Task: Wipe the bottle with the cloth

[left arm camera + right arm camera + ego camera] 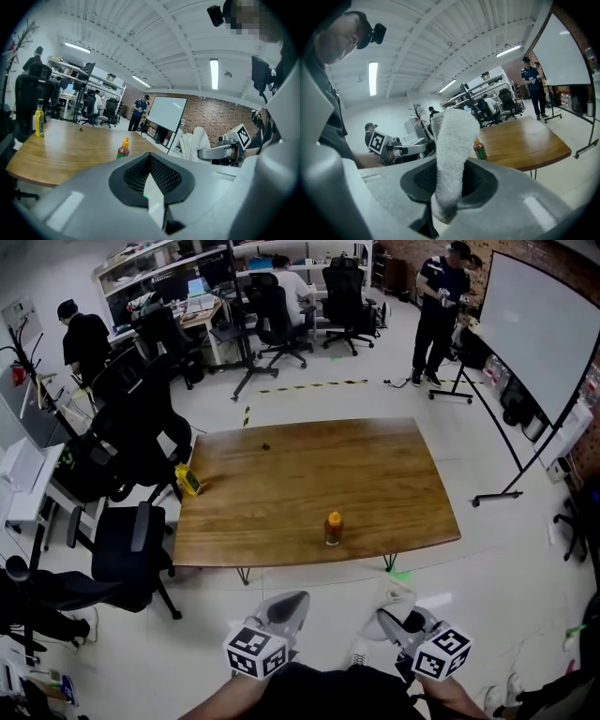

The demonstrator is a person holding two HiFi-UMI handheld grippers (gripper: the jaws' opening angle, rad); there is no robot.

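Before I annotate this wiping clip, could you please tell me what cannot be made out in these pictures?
Bottle label: too small in the head view; its base sits behind the left hand-held gripper in the left gripper view.
Pads of the right hand-held gripper: covered by the cloth in the right gripper view.
Small dark thing on the table: too small to identify in the head view.

I hold both grippers side by side and apart, each tipped slightly down, my left gripper [151,159] with its jaws pressed together on nothing and, well off to its right, my right gripper [394,620] clamped on the cloth [452,154], which stands up past its jaws.
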